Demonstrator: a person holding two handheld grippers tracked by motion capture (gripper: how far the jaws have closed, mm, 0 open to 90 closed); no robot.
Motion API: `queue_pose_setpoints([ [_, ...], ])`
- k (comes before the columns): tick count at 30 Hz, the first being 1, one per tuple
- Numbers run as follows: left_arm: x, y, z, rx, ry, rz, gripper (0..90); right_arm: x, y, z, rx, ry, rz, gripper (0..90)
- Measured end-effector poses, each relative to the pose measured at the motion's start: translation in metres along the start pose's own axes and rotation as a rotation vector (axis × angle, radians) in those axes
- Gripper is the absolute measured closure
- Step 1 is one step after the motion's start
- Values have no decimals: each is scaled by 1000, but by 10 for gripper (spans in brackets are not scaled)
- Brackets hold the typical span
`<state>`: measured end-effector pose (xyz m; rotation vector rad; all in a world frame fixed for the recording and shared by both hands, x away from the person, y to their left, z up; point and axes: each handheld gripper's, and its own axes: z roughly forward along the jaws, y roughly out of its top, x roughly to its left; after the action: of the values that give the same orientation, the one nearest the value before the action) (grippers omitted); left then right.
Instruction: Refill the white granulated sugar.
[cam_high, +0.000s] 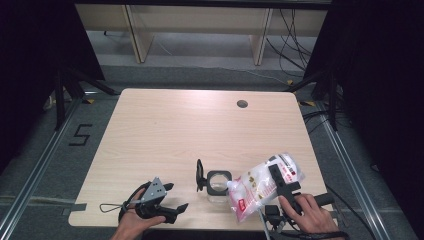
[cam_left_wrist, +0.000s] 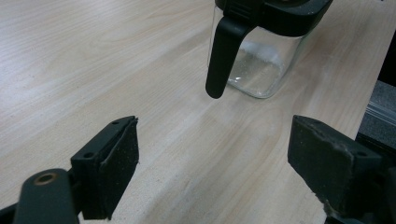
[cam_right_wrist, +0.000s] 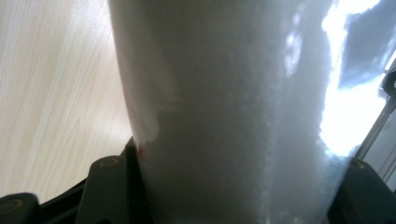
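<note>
The right gripper (cam_high: 278, 176) sits at the near right edge of the table (cam_high: 165, 130), held in the person's right hand (cam_high: 307, 212). Its jaws pinch a clear plastic bag (cam_high: 264, 184) of white granules with red print. The bag lies tilted, its lower end toward the jar. In the right gripper view the bag (cam_right_wrist: 233, 116) stands directly between the two jaws, touching both.

The left gripper (cam_high: 176, 198) rests at the near left edge, held in the left hand (cam_high: 132, 225). Its jaws are spread, with bare tabletop between them. In the left gripper view the black pads (cam_left_wrist: 119, 161) stand well apart.

Between the two grippers stands a clear square jar (cam_high: 218, 186) with a black rim. Its black lid (cam_high: 200, 175) is flipped up on the left side. The bag's lower end is just beside the jar's right rim. In the left gripper view the jar (cam_left_wrist: 259, 65) lies ahead of the open jaws.
</note>
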<state>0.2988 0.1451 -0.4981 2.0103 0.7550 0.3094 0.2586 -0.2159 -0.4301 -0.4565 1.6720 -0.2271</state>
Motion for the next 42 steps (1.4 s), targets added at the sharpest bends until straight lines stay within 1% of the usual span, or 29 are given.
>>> queue_pose_setpoints([
  [3,1,0,0,-2,-7,-2,160,0,-1,0,2,-2,5,416],
  [10,0,0,0,-2,-4,-2,160,0,-1,0,5,5,8,416],
  [11,0,0,0,-1,-4,-2,160,2,-2,0,9,10,28,416],
  [12,1,0,0,-1,-4,-3,160,3,-2,0,11,4,44,416],
  [14,0,0,0,-2,-4,-3,160,-2,-2,-1,0,-1,5,416],
  [15,0,0,0,-1,0,-3,159,-1,-2,-1,-3,-1,18,416],
  [16,0,0,0,-2,-5,-2,160,-1,-2,-1,-2,-2,26,416],
  [20,0,0,0,-2,-4,-3,160,-1,-3,-1,-9,2,37,416],
  [21,1,0,0,-2,-4,-2,160,3,-3,-2,9,17,101,416],
  [22,1,0,0,-1,-5,-2,160,0,-3,0,-9,13,55,416],
  [23,1,0,0,-2,-4,-2,160,2,-3,-1,7,17,78,416],
  [24,0,0,0,-2,-2,-2,160,3,-3,0,5,11,77,416],
  [25,1,0,0,-3,-5,-2,160,2,-3,0,1,10,58,416],
  [26,1,0,0,-3,-5,-3,159,0,-3,1,-15,4,25,416],
  [27,1,0,0,-4,-5,-4,160,-1,-3,1,-14,4,23,416],
  [28,1,0,0,-3,-6,-4,160,1,-2,0,-1,9,43,416],
  [31,1,0,0,-1,-5,-1,160,0,-2,0,-10,4,31,416],
  [33,1,0,0,-3,-4,-1,160,0,-1,-1,0,9,33,416],
  [34,0,0,0,-2,-4,-2,160,4,-2,-2,18,14,78,416],
  [35,1,0,0,-2,-4,-2,160,4,-1,-1,15,7,68,416],
  [36,1,0,0,-1,-3,-2,160,-1,-1,0,-12,-5,3,416],
  [37,1,0,0,-1,-4,-2,160,-2,-1,-1,-1,2,1,416],
  [38,0,0,0,-1,-1,-3,160,0,-1,-1,6,6,21,416],
  [39,0,0,0,-3,-5,-1,160,1,-1,-1,6,8,26,416],
  [41,1,0,0,-2,-5,-1,160,0,-1,-1,1,6,16,416],
  [42,0,0,0,-8,-6,-9,160,0,-1,-1,1,7,19,416],
])
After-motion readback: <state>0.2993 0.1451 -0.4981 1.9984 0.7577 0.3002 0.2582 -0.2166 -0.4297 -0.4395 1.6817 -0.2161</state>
